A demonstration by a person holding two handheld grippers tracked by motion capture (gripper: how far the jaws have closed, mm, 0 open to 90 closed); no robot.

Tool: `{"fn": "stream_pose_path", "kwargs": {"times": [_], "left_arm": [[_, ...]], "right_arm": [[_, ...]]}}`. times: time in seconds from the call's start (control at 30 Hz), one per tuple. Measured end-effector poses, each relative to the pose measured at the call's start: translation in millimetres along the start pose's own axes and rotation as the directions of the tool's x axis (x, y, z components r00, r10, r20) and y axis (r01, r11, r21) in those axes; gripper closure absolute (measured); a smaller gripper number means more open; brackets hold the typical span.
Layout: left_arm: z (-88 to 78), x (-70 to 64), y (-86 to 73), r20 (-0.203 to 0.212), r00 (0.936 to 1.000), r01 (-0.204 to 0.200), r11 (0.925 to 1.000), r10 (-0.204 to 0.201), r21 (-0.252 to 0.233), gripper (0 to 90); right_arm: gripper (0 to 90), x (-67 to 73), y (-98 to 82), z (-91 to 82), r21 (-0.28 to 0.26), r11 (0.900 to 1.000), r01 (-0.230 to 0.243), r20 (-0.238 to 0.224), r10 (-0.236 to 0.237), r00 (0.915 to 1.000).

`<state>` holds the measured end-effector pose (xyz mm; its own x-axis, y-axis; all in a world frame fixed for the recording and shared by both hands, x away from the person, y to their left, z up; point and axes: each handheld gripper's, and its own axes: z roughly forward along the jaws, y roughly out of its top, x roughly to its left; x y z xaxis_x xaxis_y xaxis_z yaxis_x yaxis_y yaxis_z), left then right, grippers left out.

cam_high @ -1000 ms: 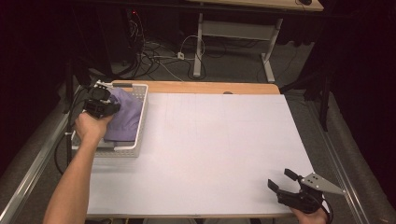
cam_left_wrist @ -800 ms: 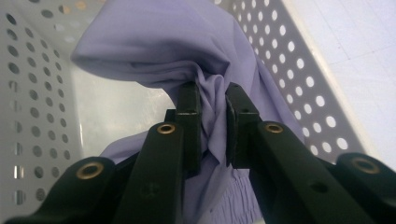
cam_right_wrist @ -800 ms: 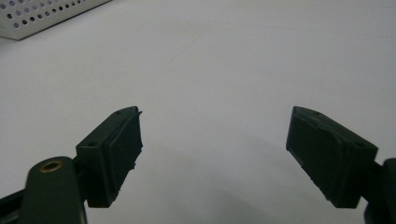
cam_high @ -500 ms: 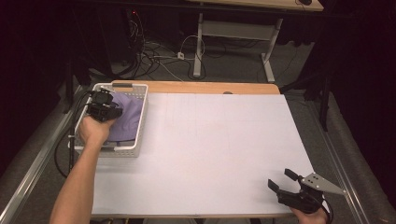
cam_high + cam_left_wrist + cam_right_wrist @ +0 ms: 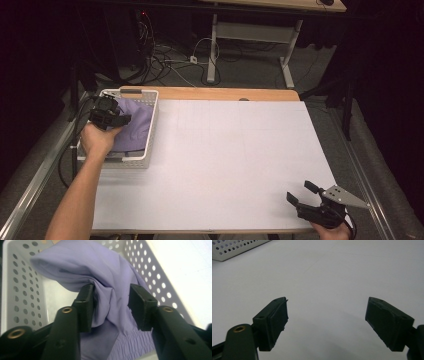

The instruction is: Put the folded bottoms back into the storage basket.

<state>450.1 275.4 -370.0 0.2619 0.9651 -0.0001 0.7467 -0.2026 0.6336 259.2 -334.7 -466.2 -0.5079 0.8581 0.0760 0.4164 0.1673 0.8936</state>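
Lavender cloth [image 5: 134,131] lies bunched in the white perforated basket [image 5: 151,131] at the table's [image 5: 235,150] far left corner, heaped against the basket's right wall and spilling toward its near end. Left gripper [image 5: 114,119] sits over the basket, held from the near side by the person's left hand [image 5: 96,141]. In the left gripper view its jaws have just been opening: a fold of the cloth [image 5: 105,285] stands between the pads, brushing the left one, while the right pad stands clear of the fabric (no squeeze, so the cloth rests loose in the basket [image 5: 22,287]). A gathered, elastic-looking hem shows at the near end of the cloth. Right gripper [image 5: 302,192] rests at the table's near right corner, well apart from the basket, jaws spread wide with bare white surface between them [image 5: 325,317]; a corner of the basket [image 5: 234,248] shows far off in the right gripper view.
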Motion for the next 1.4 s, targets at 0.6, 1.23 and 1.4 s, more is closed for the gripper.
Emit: {"fn": "stream_pose_path", "kwargs": {"times": [0.6,1.23,1.4], "left_arm": [[-27.7,-9.0,-4.8,0.051,0.9976,-0.043,0.9956,0.047,-0.083,44.7],[-45.0,-22.7,-18.5,0.082,0.9945,-0.051,0.9837,0.066,-0.173,40.9],[-49.0,-26.1,-21.8,0.091,0.9929,-0.058,0.9797,0.077,-0.192,40.8]], "right_arm": [[19.1,0.2,0.2,-0.7,-0.001,1.000,-0.001,0.000,0.001,1.0000],[19.1,0.3,0.2,-0.6,-0.001,1.000,0.000,0.002,0.000,1.0000],[19.1,0.3,0.2,-0.7,-0.001,1.000,-0.001,0.002,0.001,1.0000]]}}
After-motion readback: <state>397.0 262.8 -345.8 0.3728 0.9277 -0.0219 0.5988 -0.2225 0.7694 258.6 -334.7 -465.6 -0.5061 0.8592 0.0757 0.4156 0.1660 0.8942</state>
